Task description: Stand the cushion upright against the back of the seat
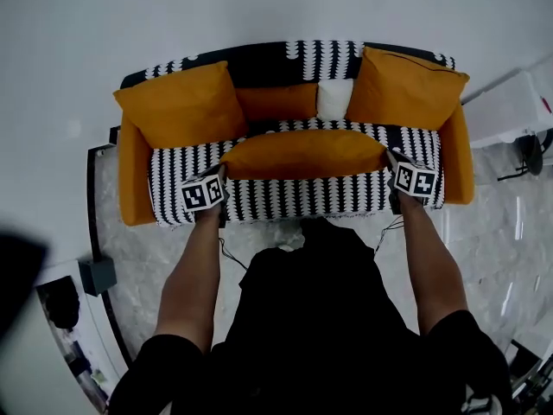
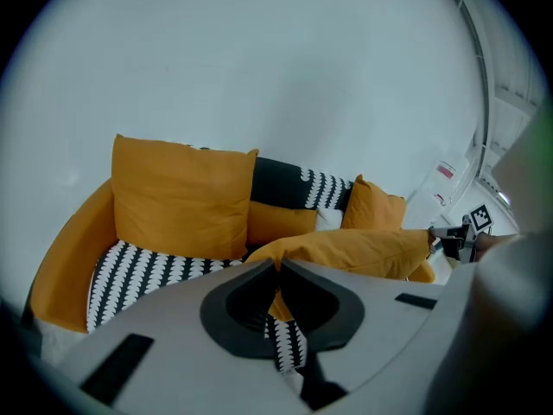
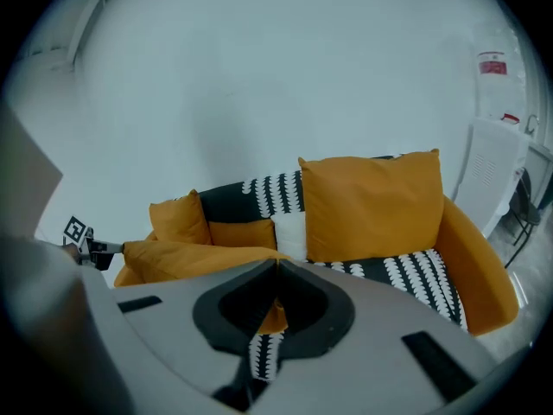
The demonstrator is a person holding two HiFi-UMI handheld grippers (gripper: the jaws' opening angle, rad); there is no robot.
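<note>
Backdrop: white wall behind sofa; marble floor open in front.
Cushion: long, orange, level across seat front, short of backrest.
Left gripper: fingers pinched shut on cushion's left corner.
Right gripper: fingers clamped on its right corner.
Back corners: upright orange pillows fill both; middle stretch sits lower.

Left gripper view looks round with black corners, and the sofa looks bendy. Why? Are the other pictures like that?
Left gripper view: a wide-angle lens leaves the dark ring and bows the sofa; right gripper view: same ring, same bend; head view: no ring, soft even light, an out-of-focus dark smudge at its left edge.
</note>
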